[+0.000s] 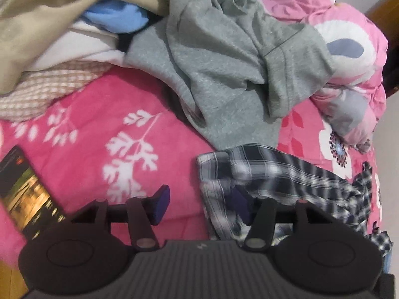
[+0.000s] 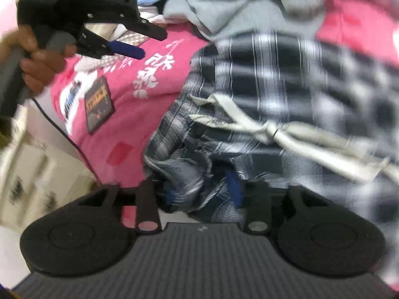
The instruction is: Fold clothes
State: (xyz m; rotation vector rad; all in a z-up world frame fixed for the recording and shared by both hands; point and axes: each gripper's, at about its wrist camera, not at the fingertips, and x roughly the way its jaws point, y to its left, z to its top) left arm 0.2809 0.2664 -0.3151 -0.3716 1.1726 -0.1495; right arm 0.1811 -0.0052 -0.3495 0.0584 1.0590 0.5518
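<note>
Plaid shorts (image 1: 274,174) on pink floral bedspread (image 1: 87,129). Left hand-held gripper (image 1: 199,204) open, empty; right hand-held gripper (image 2: 197,189) parted, cloth between, unpinched. Spread flat before folding.

Before you, the bedspread (image 1: 82,114) is hot pink with white leaf sprigs; toward 2 o'clock it bears large white flowers with grey-blue centres. At 12 o'clock lies a heather-grey garment (image 1: 224,57). At 10 to 11 o'clock you see a beige cloth (image 1: 49,5), a sky-blue piece (image 1: 117,17), a white piece (image 1: 82,47) and a tan-and-white checked fabric (image 1: 49,87). At 4 o'clock the plaid garment (image 1: 274,174) is navy, black and white, with a cream drawstring (image 2: 274,129). Your left hand-held gripper (image 1: 199,204) is black with blue pads (image 1: 162,204).
</note>
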